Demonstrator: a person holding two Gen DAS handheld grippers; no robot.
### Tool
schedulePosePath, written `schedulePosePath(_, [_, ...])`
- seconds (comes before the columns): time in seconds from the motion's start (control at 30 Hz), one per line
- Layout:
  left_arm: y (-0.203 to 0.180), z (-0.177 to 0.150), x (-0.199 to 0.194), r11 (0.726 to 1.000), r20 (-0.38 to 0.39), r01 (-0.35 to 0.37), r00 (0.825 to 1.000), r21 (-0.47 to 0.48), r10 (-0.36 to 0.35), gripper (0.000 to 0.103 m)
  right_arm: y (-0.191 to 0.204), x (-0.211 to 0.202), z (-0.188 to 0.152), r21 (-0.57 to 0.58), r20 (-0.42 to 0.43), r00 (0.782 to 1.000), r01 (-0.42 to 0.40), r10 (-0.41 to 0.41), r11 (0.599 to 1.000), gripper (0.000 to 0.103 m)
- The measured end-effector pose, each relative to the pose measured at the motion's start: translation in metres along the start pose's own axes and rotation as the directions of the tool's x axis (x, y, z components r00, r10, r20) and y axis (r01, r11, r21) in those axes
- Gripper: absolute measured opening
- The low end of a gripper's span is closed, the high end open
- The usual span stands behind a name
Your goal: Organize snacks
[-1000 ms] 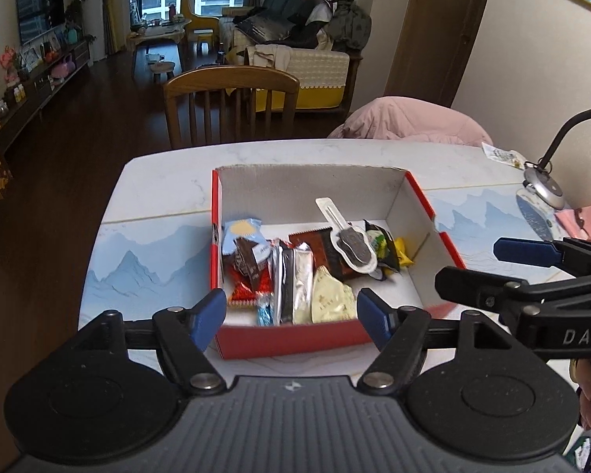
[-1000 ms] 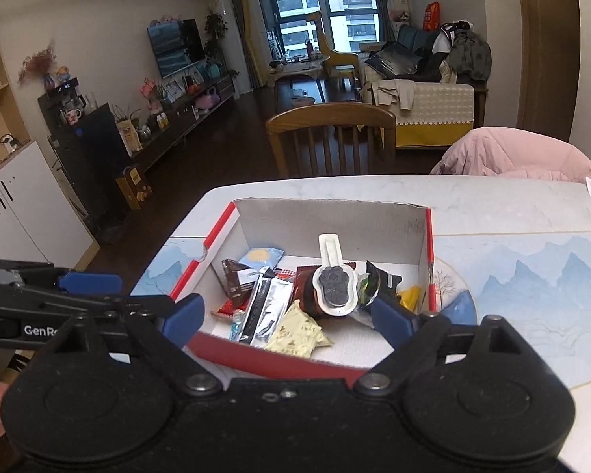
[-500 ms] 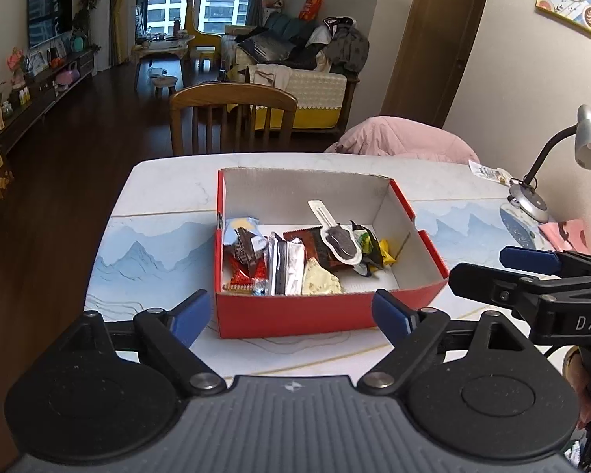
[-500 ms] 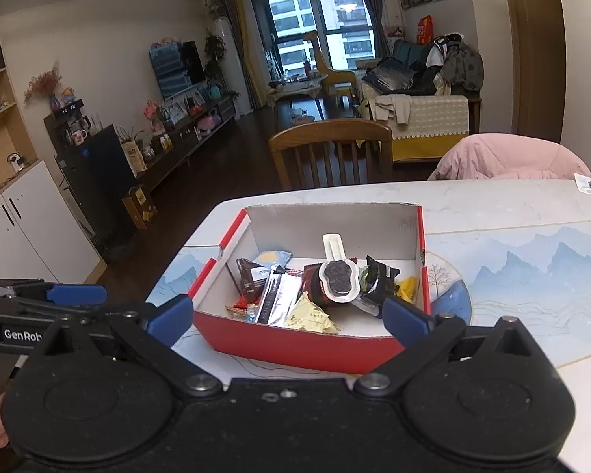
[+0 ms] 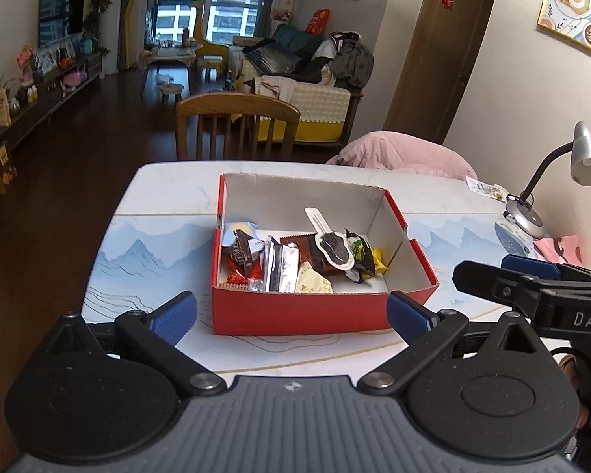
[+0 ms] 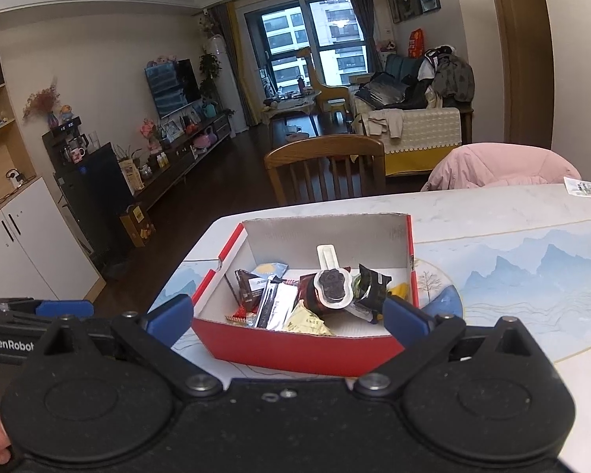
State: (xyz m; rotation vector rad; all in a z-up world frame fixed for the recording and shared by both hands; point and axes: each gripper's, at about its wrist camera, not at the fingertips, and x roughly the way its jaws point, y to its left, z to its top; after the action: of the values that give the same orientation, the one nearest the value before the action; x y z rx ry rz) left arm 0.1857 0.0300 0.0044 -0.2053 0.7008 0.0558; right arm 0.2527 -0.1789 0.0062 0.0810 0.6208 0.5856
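Snacks are sitting piled in the near half of the red box, which is resting on the table just beyond both grippers. Left gripper is opening, blue pads going wide, nothing between them; box front wall is showing past the gap, not touched. Right gripper is standing fully apart, empty, its pads framing the box's near corners in the right wrist view. In the left wrist view the right gripper is showing side-on at the right edge.

Box is sitting with its long axis running away from the grippers toward the wooden chair; far half is showing bare white floor. Silver stick packs are lying with long axes near to far, parallel to the box sides. Cream wrapper is lying just right of them, against the front wall. Lollipop-style pack is lying on top of the pile, dark head toward the grippers, white handle pointing away and slightly left. Red and brown wrappers are crowding the left wall; yellow one is lying toward the right side.

Desk lamp is standing at the table's far right.
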Motion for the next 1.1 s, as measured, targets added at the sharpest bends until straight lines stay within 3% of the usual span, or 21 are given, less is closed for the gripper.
schedulePosePath(0.5, [-0.007, 0.005, -0.008, 0.999, 0.048, -0.043, 0.998, 0.026, 0.041, 0.103, 0.006, -0.002, -0.001, -0.037, 0.003, 1.000, -0.009, 0.010, 0.999, 0.103])
schedulePosePath(1.1, [-0.011, 0.005, -0.010, 0.999, 0.057, -0.037, 0.998, 0.036, 0.035, 0.103, 0.006, -0.004, 0.002, -0.027, 0.008, 1.000, 0.000, 0.000, 1.000, 0.103])
